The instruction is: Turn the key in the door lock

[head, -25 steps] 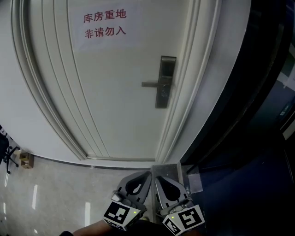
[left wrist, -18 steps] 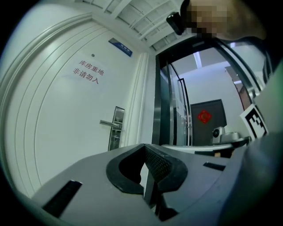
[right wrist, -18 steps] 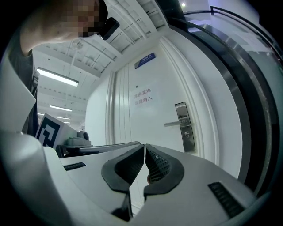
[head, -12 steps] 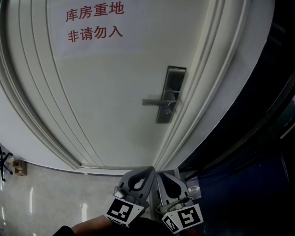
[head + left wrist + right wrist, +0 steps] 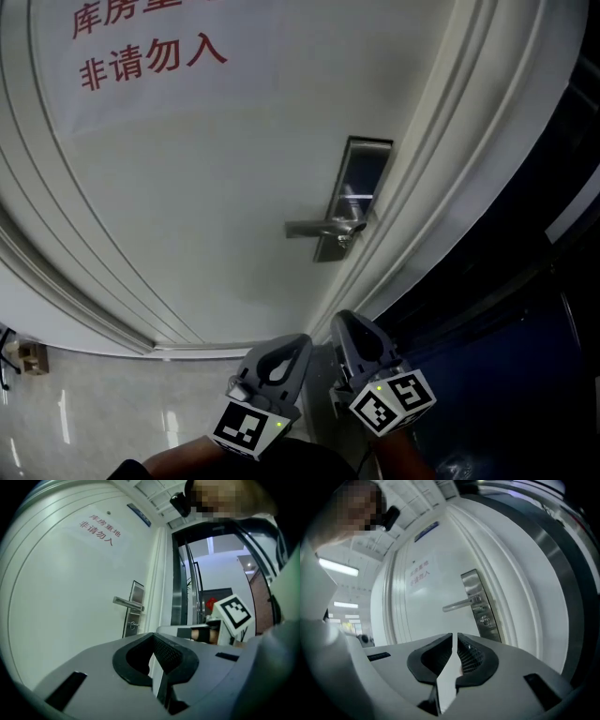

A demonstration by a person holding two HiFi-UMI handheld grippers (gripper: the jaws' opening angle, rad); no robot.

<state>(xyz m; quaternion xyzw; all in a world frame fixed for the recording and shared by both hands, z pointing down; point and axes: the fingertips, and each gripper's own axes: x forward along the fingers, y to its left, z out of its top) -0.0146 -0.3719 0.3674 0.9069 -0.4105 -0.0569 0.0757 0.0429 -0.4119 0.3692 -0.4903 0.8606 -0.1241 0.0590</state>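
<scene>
Left gripper and right gripper, both closed and empty, now nearer the brushed-steel lock plate; approach continues, key ungrasped.

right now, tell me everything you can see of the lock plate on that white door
The lock plate is a tall, narrow rectangle of silvery metal, mounted upright near the right edge of the white door, beside the frame mouldings. A straight lever handle sticks out level from it towards the door's middle. Below the lever sits the keyhole, with what looks like a small key in it. Nothing else touches the plate.
</scene>
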